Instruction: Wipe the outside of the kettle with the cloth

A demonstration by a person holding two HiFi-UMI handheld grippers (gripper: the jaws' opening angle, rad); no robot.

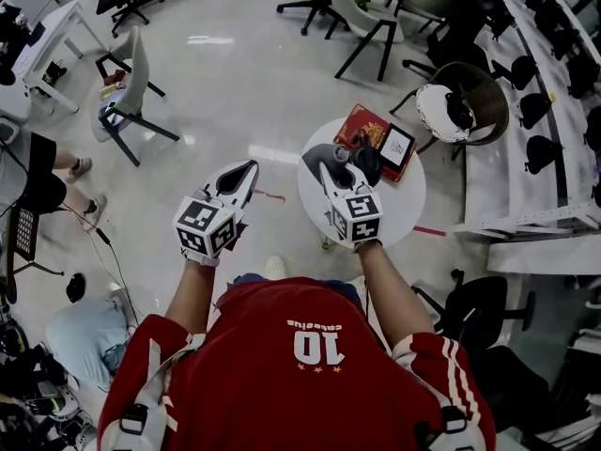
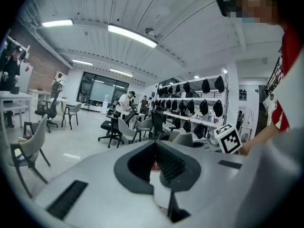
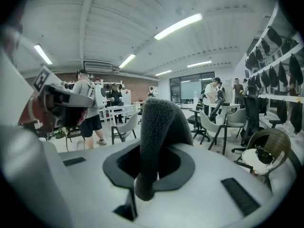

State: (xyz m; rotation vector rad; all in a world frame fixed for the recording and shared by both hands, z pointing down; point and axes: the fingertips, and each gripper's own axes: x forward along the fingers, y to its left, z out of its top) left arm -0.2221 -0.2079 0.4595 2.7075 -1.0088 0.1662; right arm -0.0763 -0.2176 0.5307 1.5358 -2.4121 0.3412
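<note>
The right gripper (image 1: 331,169) is clamped on the cloth (image 3: 159,122). In the right gripper view, the grey, fleecy cloth rises from between the jaws, arches over and hangs down in front of them. In the head view, this gripper is held over the near-left part of a round white surface (image 1: 399,205), with the cloth bunched at its tip. The kettle (image 1: 368,163) appears only as a dark rounded body standing on that surface, just beside the cloth on its right. The right gripper partly covers it. Whether the cloth touches it cannot be determined. The left gripper (image 2: 154,145) has its jaws together at the tips with nothing between them. In the head view, it is held over the floor to the left of the surface and apart from the kettle. Its tip points away from the person. Each gripper is held in one hand, level with the other, in front of the person's red shirt (image 1: 310,365). A red book (image 1: 362,125) and a black-framed tablet (image 1: 396,146) lie at the far edge of the surface, the tablet overlapping the book. A wicker chair (image 1: 488,87) with a white cushion stands beyond the surface, to the right.
</note>
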